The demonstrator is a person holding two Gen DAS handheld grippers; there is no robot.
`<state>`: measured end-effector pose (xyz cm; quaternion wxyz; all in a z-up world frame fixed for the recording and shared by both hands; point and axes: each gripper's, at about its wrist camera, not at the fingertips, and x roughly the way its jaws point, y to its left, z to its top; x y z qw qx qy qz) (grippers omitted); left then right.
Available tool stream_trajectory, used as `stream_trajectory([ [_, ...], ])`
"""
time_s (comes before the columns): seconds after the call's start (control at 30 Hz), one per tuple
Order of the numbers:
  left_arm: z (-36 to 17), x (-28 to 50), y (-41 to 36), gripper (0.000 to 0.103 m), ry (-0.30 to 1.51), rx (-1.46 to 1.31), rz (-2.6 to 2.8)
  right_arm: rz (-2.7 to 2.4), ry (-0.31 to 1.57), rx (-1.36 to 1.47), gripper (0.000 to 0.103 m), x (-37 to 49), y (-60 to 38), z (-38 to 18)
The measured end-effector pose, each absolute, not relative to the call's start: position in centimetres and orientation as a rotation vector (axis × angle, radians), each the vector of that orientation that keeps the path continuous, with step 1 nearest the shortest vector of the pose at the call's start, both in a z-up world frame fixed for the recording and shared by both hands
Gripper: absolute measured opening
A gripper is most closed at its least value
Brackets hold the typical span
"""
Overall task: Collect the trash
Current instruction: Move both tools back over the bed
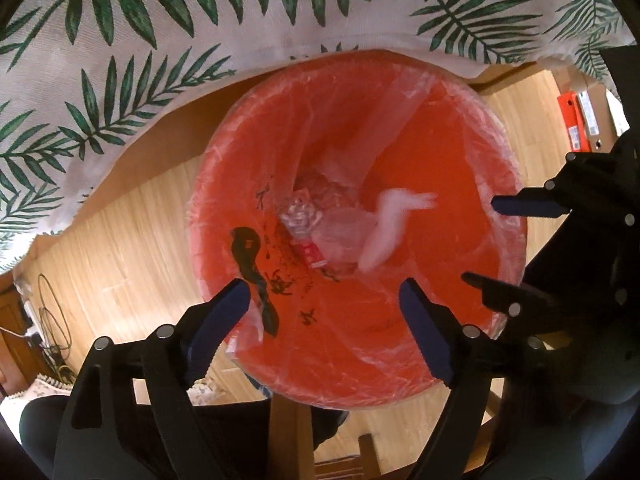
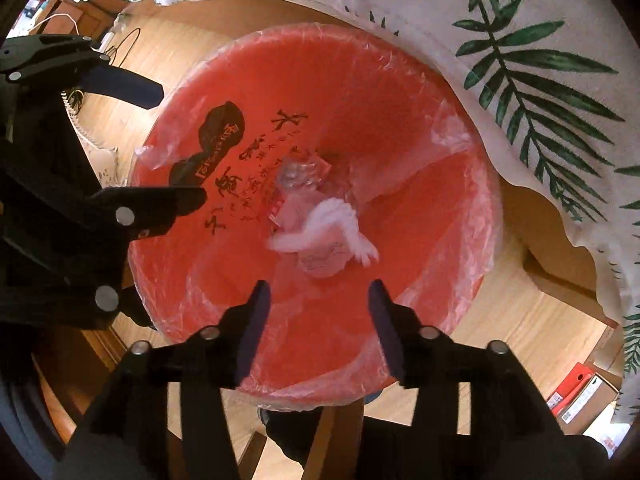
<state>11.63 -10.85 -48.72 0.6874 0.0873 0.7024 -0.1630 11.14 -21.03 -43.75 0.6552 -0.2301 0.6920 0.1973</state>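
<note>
A red bin [image 1: 460, 152] [image 2: 404, 120], lined with a thin plastic bag printed in black, stands on the floor right below both grippers. At its bottom lie crumpled clear plastic [image 1: 300, 216] [image 2: 296, 176], a small red-and-white wrapper [image 1: 312, 256] and a white, blurred scrap [image 1: 384, 232] [image 2: 324, 224]. My left gripper [image 1: 324, 290] [image 2: 178, 144] hangs open over the bin's near rim, with nothing between its blue pads. My right gripper [image 2: 319, 292] [image 1: 496, 242] is open beside it over the bin, also with nothing in it.
A leaf-print tablecloth [image 1: 160, 40] [image 2: 540, 80] hangs over the table edge just beyond the bin. Wooden floor [image 1: 120, 240] surrounds it, with cables [image 1: 52, 312] at the left and red and brown boxes [image 1: 576, 120] [image 2: 576, 388] at the side. A person's dark shoe [image 2: 288, 432] shows below.
</note>
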Motion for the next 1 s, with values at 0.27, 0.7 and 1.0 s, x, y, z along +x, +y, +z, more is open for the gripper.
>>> stream_trajectory([
  [0.27, -48.2, 11.9, -9.8, 0.095, 1.568, 0.199, -0.337, 0.425, 1.521, -0.529, 0.089, 10.8, -21.1, -43.0],
  [0.7, -33.8, 10.2, -7.9, 0.095, 1.152, 0.161, -0.298, 0.338, 1.106, -0.433, 0.098, 8.7, -22.6, -27.4],
  [1.0, -22.6, 14.6, -6.1, 0.095, 0.897, 0.13, -0.223, 0.341, 0.754, -0.403, 0.098, 10.7, -22.7, -15.6],
])
